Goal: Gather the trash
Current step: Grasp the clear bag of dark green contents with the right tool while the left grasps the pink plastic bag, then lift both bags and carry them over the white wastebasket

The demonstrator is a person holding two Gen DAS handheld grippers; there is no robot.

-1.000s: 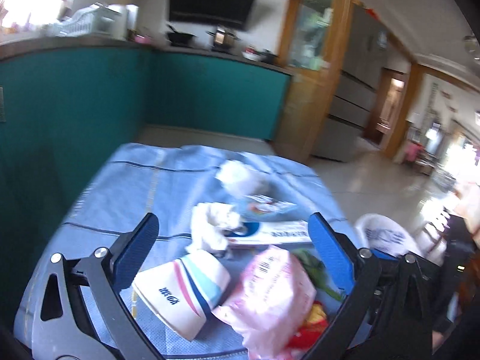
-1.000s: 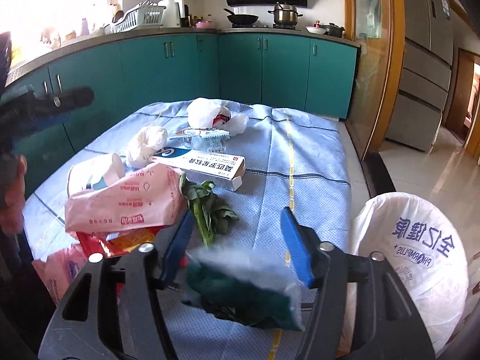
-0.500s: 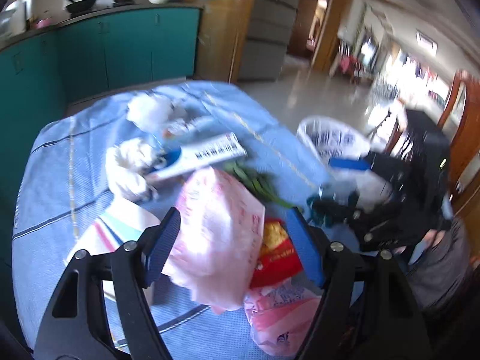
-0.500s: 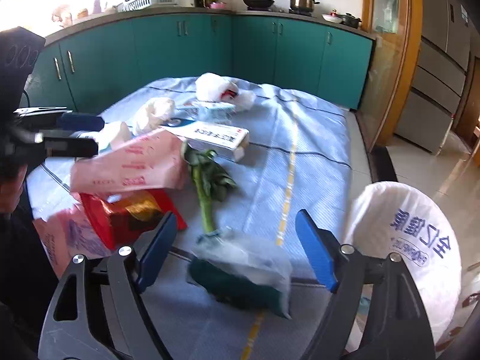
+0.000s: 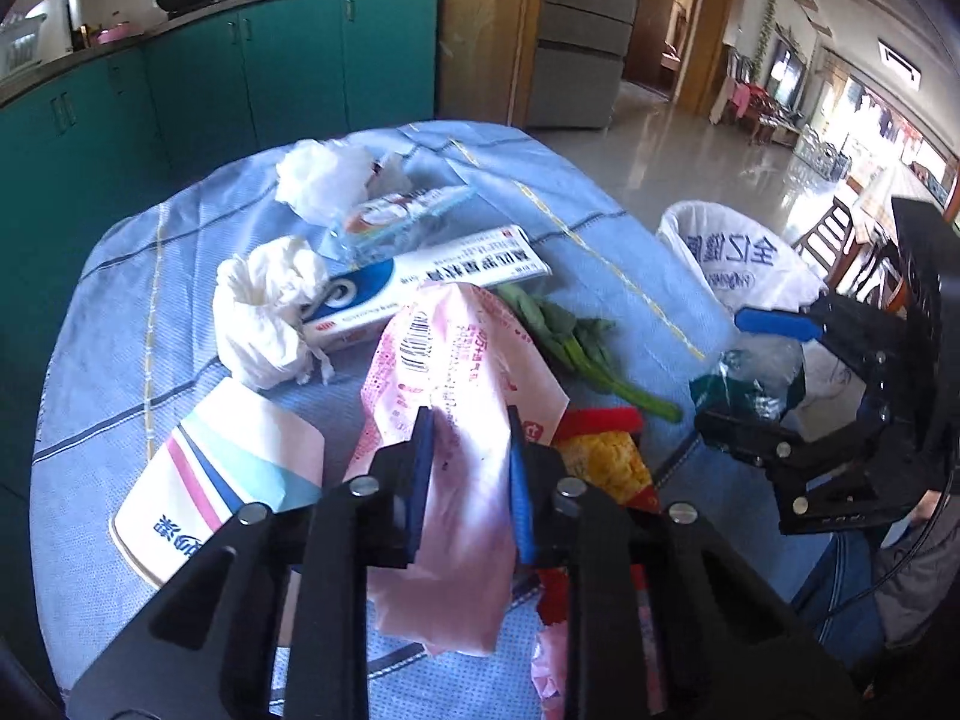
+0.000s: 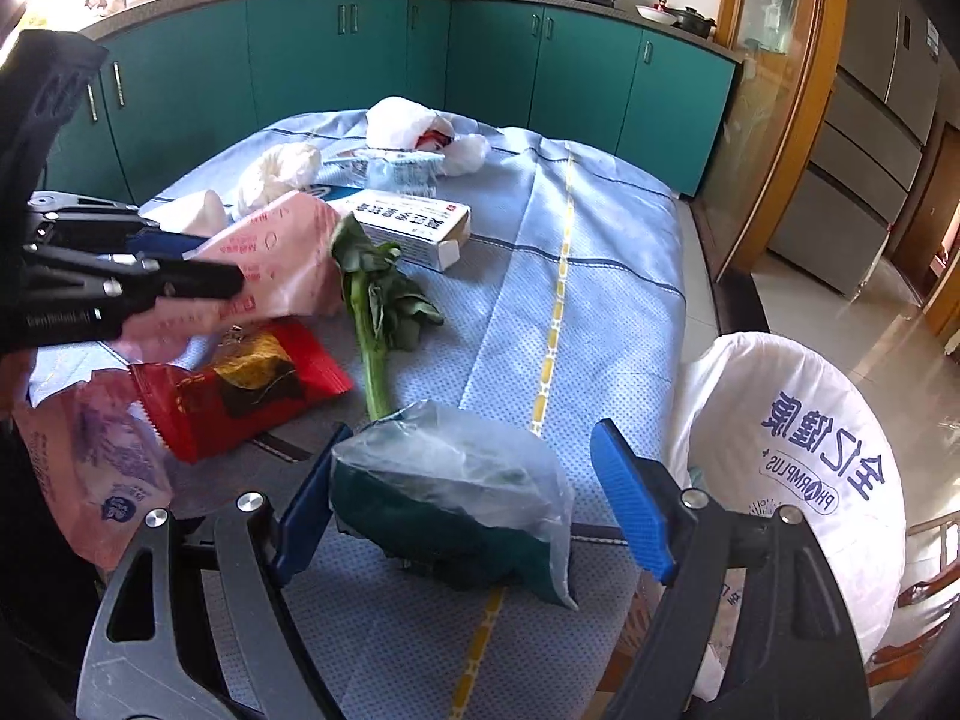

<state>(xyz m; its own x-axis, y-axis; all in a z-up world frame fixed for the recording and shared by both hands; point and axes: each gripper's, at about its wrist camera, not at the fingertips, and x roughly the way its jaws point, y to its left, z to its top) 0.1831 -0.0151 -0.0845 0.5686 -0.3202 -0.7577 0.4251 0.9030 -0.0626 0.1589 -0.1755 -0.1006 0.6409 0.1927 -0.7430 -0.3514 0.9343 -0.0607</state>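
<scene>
My left gripper is shut on the lower end of a pink plastic package, which stands up from the blue tablecloth. From the right wrist view, the left gripper pinches the same pink package at the left. My right gripper straddles a clear bag with dark green contents. Its jaws are closing; the left pad touches the bag and the right pad stands apart from it. A bin lined with a white printed bag stands off the table's right edge.
On the cloth lie a paper cup, a tissue wad, a toothpaste box, a leafy green stalk, a red snack wrapper, another pink bag and a white plastic bag. Teal cabinets stand behind.
The left gripper swung right and down over the pink package and shut on it. The right gripper stayed around the green bag, its jaws a little wider than a second ago.
</scene>
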